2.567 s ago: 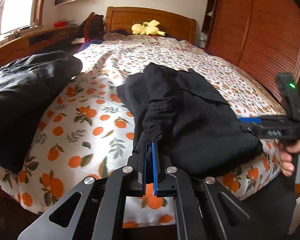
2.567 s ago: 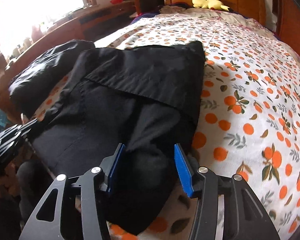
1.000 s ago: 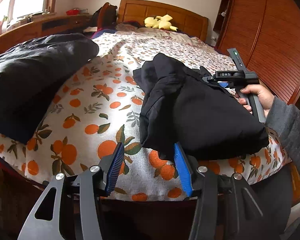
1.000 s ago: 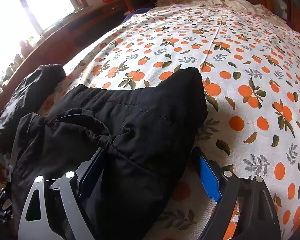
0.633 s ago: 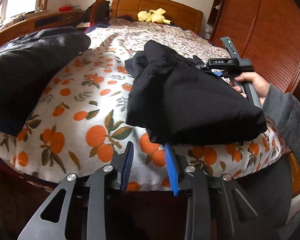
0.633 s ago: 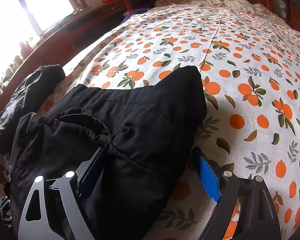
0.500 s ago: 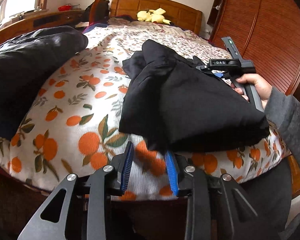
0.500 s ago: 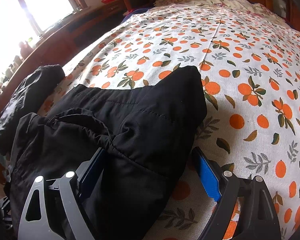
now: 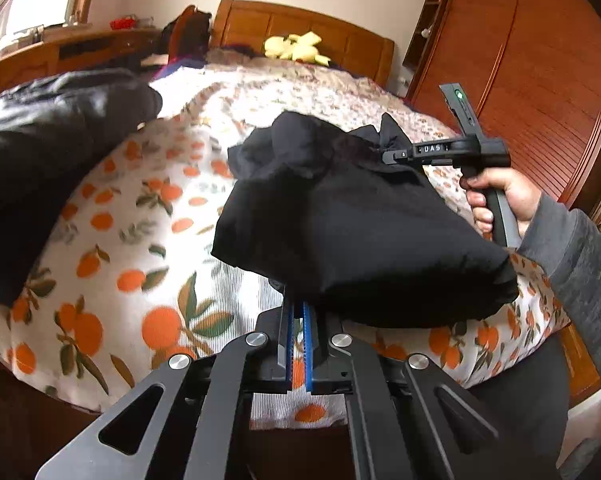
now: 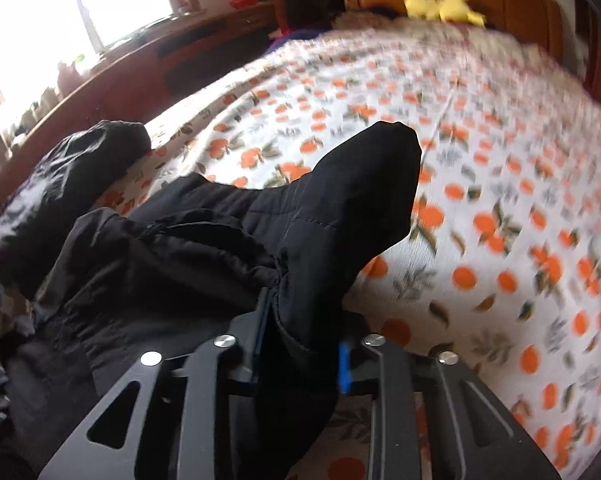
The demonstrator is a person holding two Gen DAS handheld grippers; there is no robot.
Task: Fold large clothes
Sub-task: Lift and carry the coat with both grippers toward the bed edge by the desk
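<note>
A bulky black garment (image 9: 352,216), folded into a thick bundle, is lifted partly off the orange-print bedspread (image 9: 148,240). My left gripper (image 9: 297,312) is shut at its near lower edge, the tips tucked under the cloth. My right gripper (image 10: 300,336) is shut on a thick fold of the same garment (image 10: 300,240); in the left wrist view the right gripper (image 9: 396,156) grips the bundle's far right side.
A second black garment (image 9: 48,152) lies piled at the bed's left edge, also in the right wrist view (image 10: 64,184). A yellow plush toy (image 9: 296,46) sits by the wooden headboard. A wooden wardrobe (image 9: 540,80) stands right of the bed.
Both grippers have closed on the black garment. The bundle has risen off the bedspread, and its far end now sticks up.
</note>
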